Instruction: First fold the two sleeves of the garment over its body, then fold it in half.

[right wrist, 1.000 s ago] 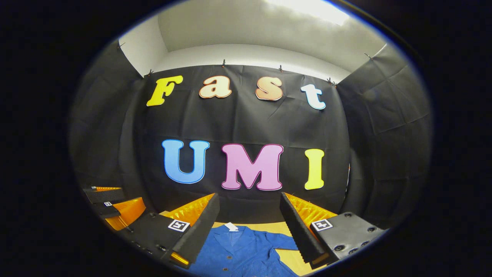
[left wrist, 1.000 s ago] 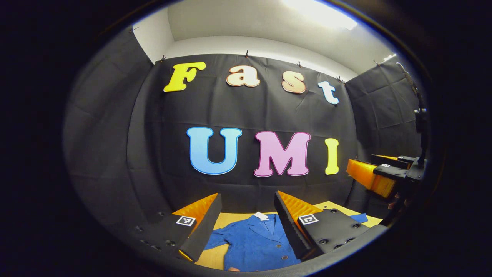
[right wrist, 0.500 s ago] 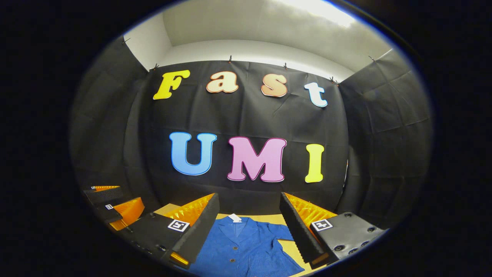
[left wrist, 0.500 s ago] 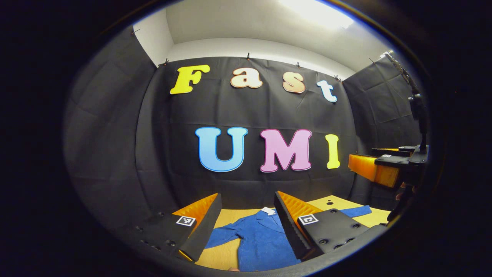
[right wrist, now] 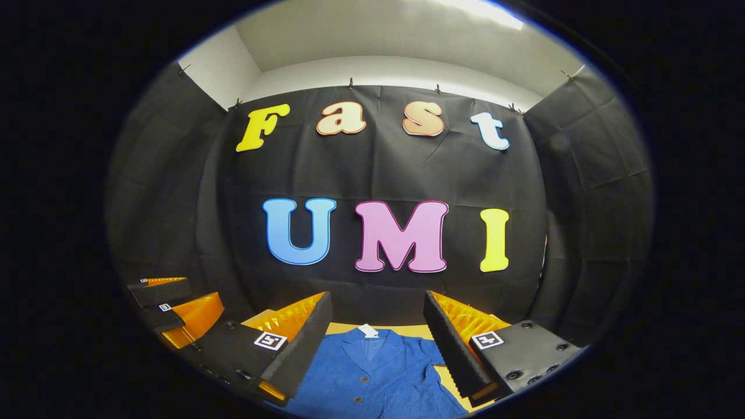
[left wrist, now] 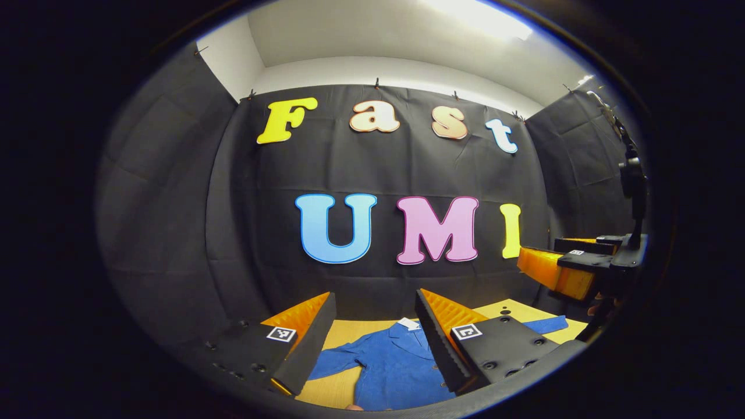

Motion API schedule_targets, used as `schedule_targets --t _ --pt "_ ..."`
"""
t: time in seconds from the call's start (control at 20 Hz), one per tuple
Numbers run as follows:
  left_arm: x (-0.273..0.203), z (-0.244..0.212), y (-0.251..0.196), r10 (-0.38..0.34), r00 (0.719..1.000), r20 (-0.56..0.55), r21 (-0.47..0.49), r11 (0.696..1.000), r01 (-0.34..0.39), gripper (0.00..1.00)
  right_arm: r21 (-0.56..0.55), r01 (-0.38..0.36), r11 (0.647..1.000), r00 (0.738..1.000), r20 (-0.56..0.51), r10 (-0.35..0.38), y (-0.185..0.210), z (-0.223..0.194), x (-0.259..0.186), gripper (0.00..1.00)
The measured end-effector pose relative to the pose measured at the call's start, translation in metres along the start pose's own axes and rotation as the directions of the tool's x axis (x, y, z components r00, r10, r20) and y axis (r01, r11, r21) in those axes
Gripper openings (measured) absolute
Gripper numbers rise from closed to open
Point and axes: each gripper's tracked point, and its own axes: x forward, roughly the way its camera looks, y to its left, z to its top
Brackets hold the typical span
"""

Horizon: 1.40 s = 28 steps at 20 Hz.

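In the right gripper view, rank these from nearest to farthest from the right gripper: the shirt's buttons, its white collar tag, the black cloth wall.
1. Buttons, low between the right gripper fingers.
2. White collar tag, at the blue shirt's top.
3. Black cloth wall, behind the table.

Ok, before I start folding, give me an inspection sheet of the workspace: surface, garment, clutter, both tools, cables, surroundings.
Surface: yellow tabletop, bare around the garment.
Job's things: blue buttoned corduroy jacket lies flat, front up, white tag at the collar; left sleeve and right sleeve spread out to the sides, not yet folded.
Clutter: nothing seen.
Grippers: left tool open, above the jacket, holding nothing; right tool open, above the jacket's collar area, holding nothing.
Cables: nothing seen.
Surroundings: black cloth wall on three sides, white ceiling above with a bright light.
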Motion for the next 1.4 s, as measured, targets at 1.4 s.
schedule_targets --t 1.4 --pt "0.069 -0.046 -0.017 0.074 0.986 -0.150 -0.022 0.997 -0.078 0.80 0.054 0.056 0.997 0.910 -0.414 -0.029 -0.061 -0.144 0.134 0.99"
